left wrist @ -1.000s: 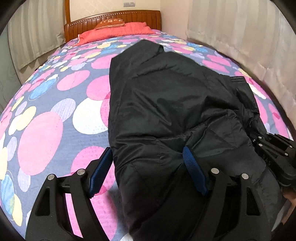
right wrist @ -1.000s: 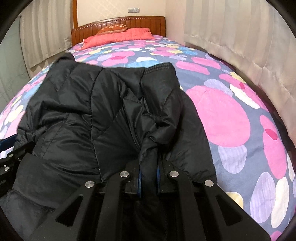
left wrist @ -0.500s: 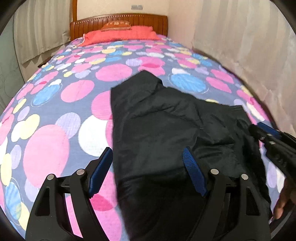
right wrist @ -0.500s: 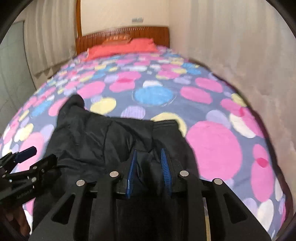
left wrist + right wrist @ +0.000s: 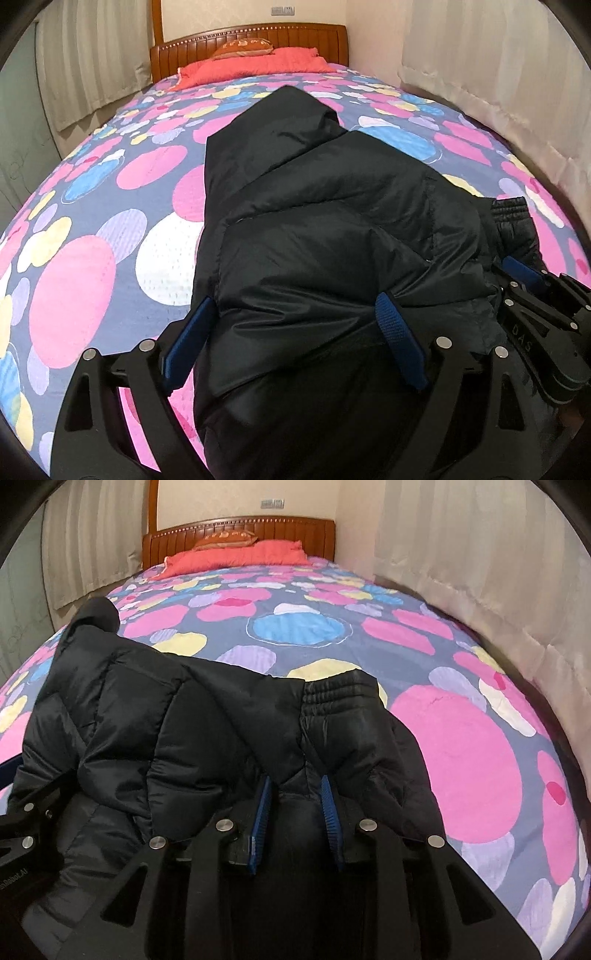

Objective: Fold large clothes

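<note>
One "DAS"-lettered right gripper

Black quilted jacket of slightly shiny, slick cloth. Matt woven bedspread with dots. Polished wooden headboard. Matt black plastic tongs, ribbed blue pads.

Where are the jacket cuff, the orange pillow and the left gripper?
jacket cuff (image 5: pixel 338 690), right wrist view, ribbed elastic band.
orange pillow (image 5: pixel 243 47), left wrist view, its front face.
left gripper (image 5: pixel 295 343), left wrist view, between its fingertips.
</note>
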The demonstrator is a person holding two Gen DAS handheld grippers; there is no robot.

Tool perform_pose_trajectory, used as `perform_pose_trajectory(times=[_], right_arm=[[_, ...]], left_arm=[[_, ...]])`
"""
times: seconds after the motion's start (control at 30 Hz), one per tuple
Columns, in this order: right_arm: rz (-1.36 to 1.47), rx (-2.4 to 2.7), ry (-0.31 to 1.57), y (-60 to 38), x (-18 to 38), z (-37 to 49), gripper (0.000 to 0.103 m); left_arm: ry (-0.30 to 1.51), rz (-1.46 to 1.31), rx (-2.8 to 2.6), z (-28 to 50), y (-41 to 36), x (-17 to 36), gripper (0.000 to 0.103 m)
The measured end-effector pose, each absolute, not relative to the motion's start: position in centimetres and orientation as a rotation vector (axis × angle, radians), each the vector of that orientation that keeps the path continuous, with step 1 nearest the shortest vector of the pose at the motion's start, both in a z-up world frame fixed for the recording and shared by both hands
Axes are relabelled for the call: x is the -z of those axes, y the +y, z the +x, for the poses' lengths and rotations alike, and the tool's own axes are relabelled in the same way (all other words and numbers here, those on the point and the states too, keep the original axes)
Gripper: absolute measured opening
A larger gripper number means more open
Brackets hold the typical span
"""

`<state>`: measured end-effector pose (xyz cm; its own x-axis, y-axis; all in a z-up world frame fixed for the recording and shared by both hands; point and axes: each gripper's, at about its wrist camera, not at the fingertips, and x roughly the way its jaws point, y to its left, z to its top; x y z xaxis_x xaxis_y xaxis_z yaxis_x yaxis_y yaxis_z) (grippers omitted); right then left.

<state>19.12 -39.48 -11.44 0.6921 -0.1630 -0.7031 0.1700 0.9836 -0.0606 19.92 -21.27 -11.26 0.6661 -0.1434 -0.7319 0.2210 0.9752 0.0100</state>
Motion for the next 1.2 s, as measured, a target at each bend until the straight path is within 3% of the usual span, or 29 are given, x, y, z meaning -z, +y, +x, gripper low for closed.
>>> perform_pose_trajectory(times=[0.4, 0.6, 0.73, 0.9, 0.97, 1.2], right_arm=[[0.011, 0.179, 0.792, -39.7, 10.2, 18.8, 0.031], [0.109, 0.167, 0.785, -41.7, 7.6, 16.3, 0.049], [0.191, 0.191, 0.789, -43.8, 7.2, 15.0, 0.067], [0.360, 0.144, 0.844, -46.3, 9.1, 15.3, 0.075], [0.398, 0.134, 0.849, -46.8, 9.8, 15.5, 0.081], [0.623, 0.052, 0.859, -48.7, 12.8, 16.3, 0.086]], left_arm=[[0.857, 0.035, 0.245, 20.2, -19.8, 10.1, 0.088], [0.872, -0.120, 0.201, 18.8, -14.4, 7.9, 0.088], [0.933, -0.297, 0.135, 18.2, -10.5, 8.7, 0.088], [1.006, -0.485, 0.163, 17.6, -9.3, 11.3, 0.089], [1.006, -0.528, 0.149, 17.6, -9.2, 11.6, 0.096], [1.074, -0.775, 0.229, 19.3, -8.9, 14.4, 0.101]])
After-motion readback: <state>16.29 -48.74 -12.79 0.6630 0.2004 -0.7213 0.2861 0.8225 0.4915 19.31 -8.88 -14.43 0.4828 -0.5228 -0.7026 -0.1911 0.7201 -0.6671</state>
